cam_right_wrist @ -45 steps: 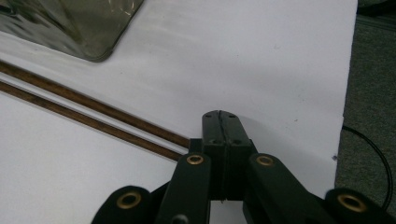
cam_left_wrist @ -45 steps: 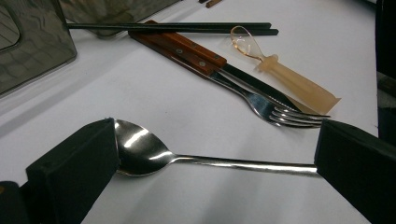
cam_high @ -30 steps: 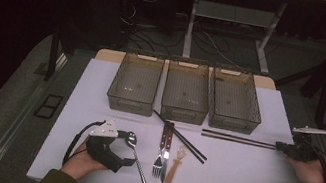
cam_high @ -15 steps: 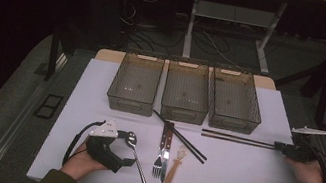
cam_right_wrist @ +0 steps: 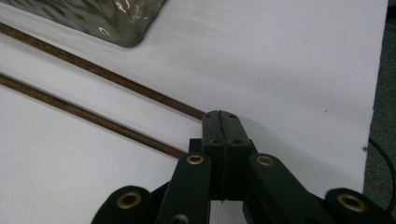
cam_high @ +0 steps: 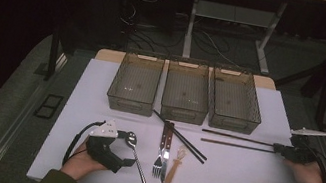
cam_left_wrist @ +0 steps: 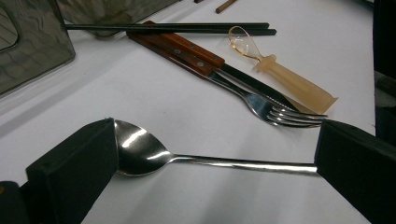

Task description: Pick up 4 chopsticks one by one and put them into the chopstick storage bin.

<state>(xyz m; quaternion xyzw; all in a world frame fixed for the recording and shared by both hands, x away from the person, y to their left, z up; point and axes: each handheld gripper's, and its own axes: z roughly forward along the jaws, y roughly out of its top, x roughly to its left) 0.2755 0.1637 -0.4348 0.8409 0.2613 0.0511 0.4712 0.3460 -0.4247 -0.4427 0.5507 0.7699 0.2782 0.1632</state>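
Your left hand-held gripper (cam_left_wrist: 212, 163) is wide open, jaws straddling the spoon (cam_left_wrist: 154, 156) lengthwise: one pad at the bowl, the other at the handle tip. The spoon lies flat near the front-left of the surface (cam_high: 236, 180), just left of the fork (cam_left_wrist: 261, 100) and knife (cam_left_wrist: 187, 46). Judging by the look it's stiff polished steel, light, probably slippery, and low to the surface. I'd grip across the narrow handle near the neck, not end to end. Your right hand-held gripper (cam_right_wrist: 223, 122) is fully closed on nothing, tips by the ends of the brown chopsticks (cam_right_wrist: 93, 93) at the right edge.
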